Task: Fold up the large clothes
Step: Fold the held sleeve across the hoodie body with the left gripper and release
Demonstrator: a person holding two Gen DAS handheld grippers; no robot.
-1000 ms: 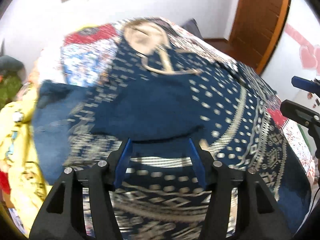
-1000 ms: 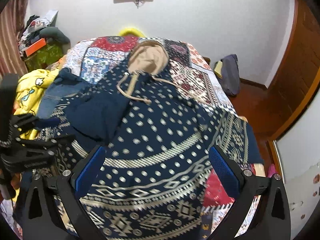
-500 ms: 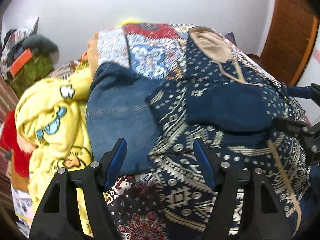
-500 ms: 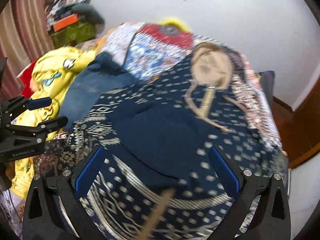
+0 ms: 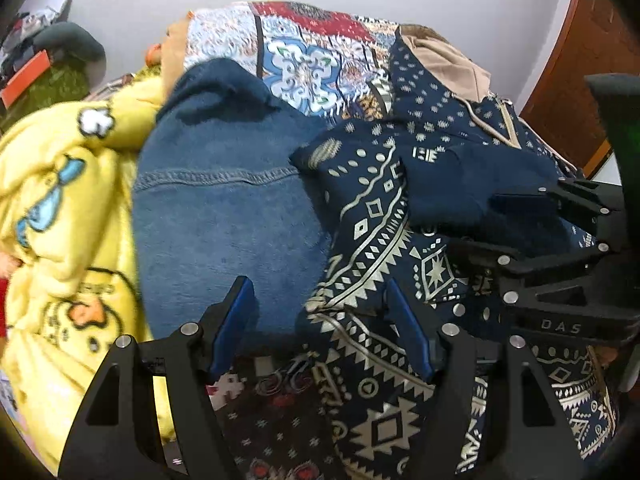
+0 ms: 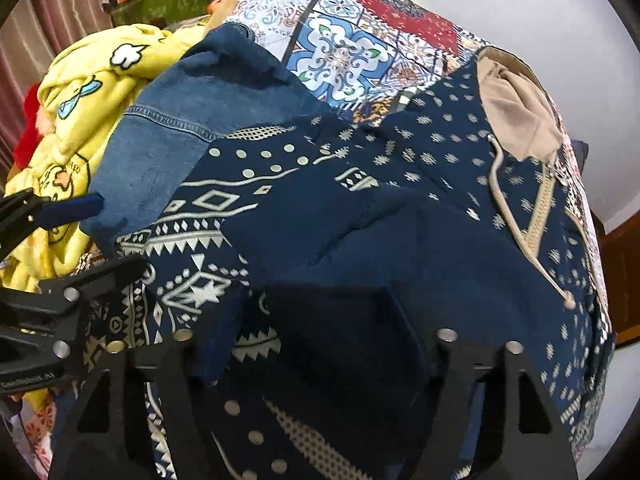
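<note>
A navy hoodie (image 6: 360,184) with a pale geometric print and a tan-lined hood (image 6: 516,108) lies spread on the bed, one sleeve folded over its chest. My right gripper (image 6: 320,320) is sunk into a thick navy fold; cloth hides its pads, and its jaws are closing around that fold. The left wrist view shows it (image 5: 492,228) from the side, fingers still apart with cloth between. My left gripper (image 5: 318,292) is open just above the hoodie's left edge (image 5: 360,280), where it meets a denim garment (image 5: 224,208).
A yellow cartoon-print fleece (image 5: 60,200) is heaped left of the denim. The patchwork bedcover (image 5: 304,60) shows beyond the clothes. A green box with an orange lid (image 6: 160,0) stands by the curtain at back left. A wooden door (image 5: 580,60) is at the right.
Both grippers have swung left and down toward the hoodie's left side. The right jaws have narrowed and their blue pads have vanished into the cloth. The left jaws stand slightly wider.
</note>
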